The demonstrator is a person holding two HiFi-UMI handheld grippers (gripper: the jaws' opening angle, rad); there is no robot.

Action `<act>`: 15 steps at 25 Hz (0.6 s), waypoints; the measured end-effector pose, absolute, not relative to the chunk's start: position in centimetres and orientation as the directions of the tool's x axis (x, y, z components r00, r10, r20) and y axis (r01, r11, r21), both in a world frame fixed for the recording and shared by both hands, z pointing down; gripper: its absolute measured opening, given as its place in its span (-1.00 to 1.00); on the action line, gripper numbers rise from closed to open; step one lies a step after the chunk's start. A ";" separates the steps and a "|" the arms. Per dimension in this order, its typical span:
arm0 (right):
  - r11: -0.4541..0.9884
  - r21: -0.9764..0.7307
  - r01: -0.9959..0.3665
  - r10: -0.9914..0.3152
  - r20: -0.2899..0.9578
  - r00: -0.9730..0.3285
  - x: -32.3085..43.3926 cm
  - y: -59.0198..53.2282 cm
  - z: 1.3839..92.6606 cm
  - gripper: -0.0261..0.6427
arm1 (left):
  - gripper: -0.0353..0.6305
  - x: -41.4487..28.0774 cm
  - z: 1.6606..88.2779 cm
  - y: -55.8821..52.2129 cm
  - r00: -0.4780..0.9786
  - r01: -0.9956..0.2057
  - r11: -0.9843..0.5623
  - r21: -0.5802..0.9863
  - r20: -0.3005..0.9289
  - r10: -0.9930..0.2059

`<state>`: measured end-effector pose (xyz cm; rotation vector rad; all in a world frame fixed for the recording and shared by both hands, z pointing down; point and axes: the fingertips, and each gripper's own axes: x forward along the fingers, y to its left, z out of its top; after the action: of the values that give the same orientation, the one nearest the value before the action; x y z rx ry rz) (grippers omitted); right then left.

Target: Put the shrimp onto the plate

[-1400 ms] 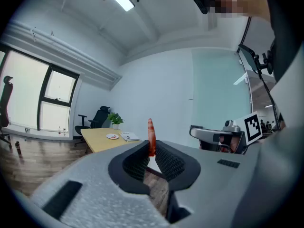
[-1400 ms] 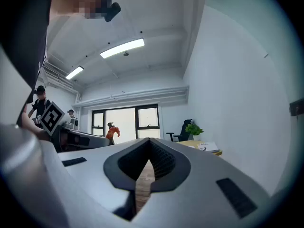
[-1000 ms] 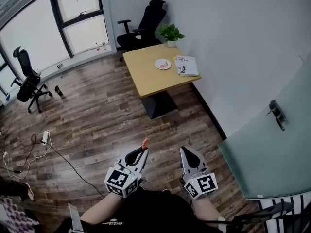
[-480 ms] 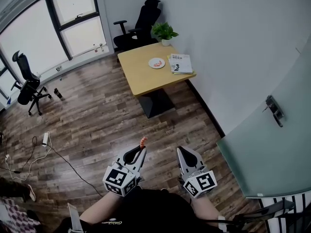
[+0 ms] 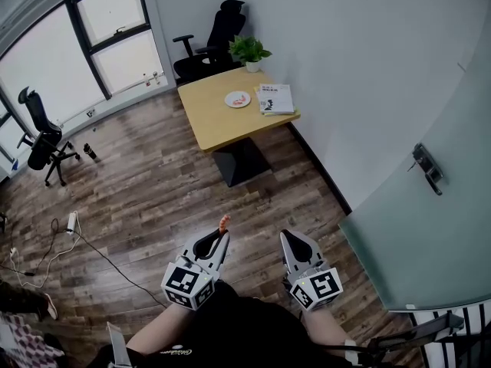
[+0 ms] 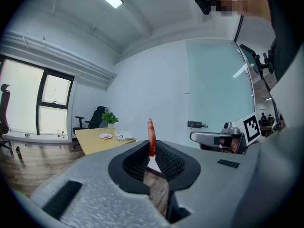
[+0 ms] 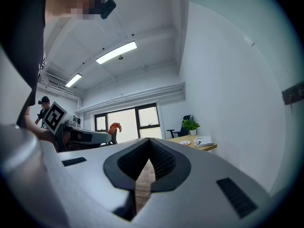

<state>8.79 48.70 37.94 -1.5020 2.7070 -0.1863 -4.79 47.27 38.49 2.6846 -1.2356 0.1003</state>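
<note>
The wooden table (image 5: 215, 121) stands at twelve o'clock in the head view, well apart from both grippers at six. The left gripper (image 5: 222, 236) is clamped on the shrimp (image 5: 223, 223), which pokes up from its tips. The right gripper (image 5: 285, 238) is closed and empty. This looks like the carrying step. Next, the shrimp must cross the floor to the plate (image 5: 237, 99), at the tabletop's one o'clock.

On table (image 5: 207, 123), plate (image 5: 237, 99) left of booklet (image 5: 275, 98), seemingly apart
</note>
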 end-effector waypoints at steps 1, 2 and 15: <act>0.526 -0.124 -0.841 -0.846 0.023 -0.533 8.9 48.3 38.0 -0.91 | -0.78 -4.7 38.5 47.0 0.650 -0.760 -0.635 0.139 0.130 -0.749; 0.530 -0.125 -0.839 -0.843 0.024 -0.537 8.9 47.9 37.9 -0.91 | -0.78 -4.7 38.3 46.6 0.646 -0.763 -0.631 0.143 0.126 -0.753; 0.568 -0.112 -0.815 -0.817 0.047 -0.575 8.8 42.2 39.5 -0.91 | -0.78 -4.2 39.9 40.8 0.620 -0.782 -0.599 0.174 0.112 -0.777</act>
<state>8.85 42.18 39.52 -1.4430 2.7730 -0.1897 -4.18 40.75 39.90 2.6377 -1.2864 0.0369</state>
